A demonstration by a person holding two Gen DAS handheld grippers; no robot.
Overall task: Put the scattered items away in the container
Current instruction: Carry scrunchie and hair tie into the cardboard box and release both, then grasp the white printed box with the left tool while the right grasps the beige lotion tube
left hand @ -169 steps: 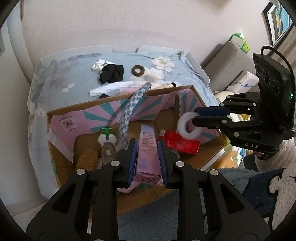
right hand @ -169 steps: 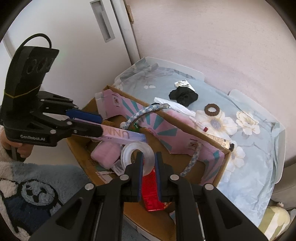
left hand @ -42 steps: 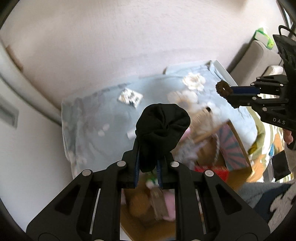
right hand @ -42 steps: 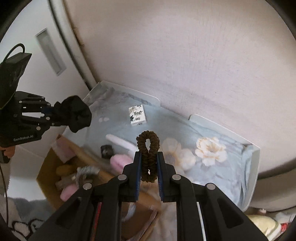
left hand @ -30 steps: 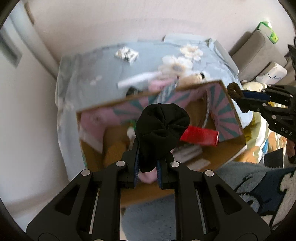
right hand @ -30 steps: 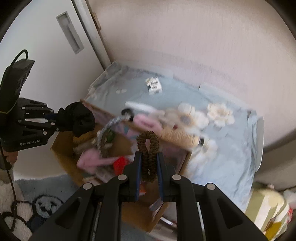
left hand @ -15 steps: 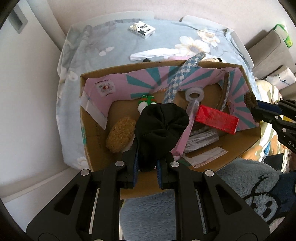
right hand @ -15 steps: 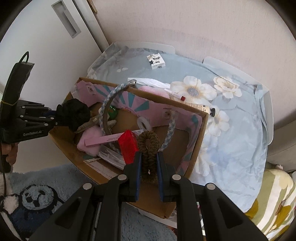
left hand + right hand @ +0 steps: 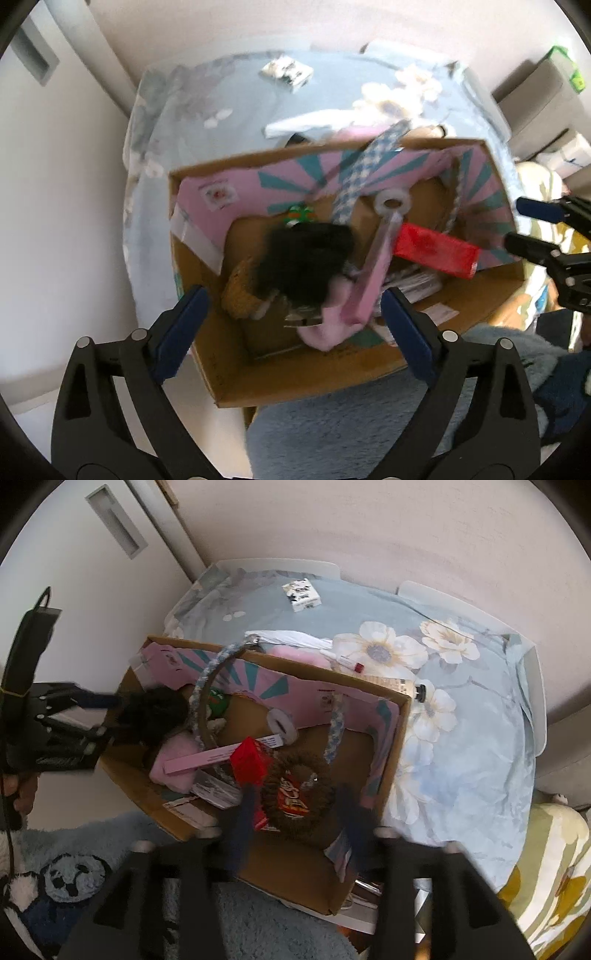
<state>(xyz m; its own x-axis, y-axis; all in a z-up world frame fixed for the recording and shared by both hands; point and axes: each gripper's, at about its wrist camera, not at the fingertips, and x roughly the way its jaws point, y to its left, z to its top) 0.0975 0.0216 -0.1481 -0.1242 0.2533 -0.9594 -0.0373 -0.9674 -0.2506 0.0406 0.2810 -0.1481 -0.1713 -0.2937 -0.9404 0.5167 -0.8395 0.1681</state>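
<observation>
Your left gripper (image 9: 291,317) is opening wide; the black cloth (image 9: 303,258) lies free in the box (image 9: 295,384). Your right gripper (image 9: 295,812) is opening; the brown scrunchie (image 9: 295,797) sits loose between its fingers, near the box's front edge.

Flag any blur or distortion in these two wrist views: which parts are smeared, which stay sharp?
Left wrist view: the black cloth and box contents are smeared, while the left tongs, opening with nothing between them, stay crisp. Right wrist view: the right tongs, opening around the brown scrunchie, are motion-blurred; the bedspread is sharp. Both show fisheye curvature.
</observation>
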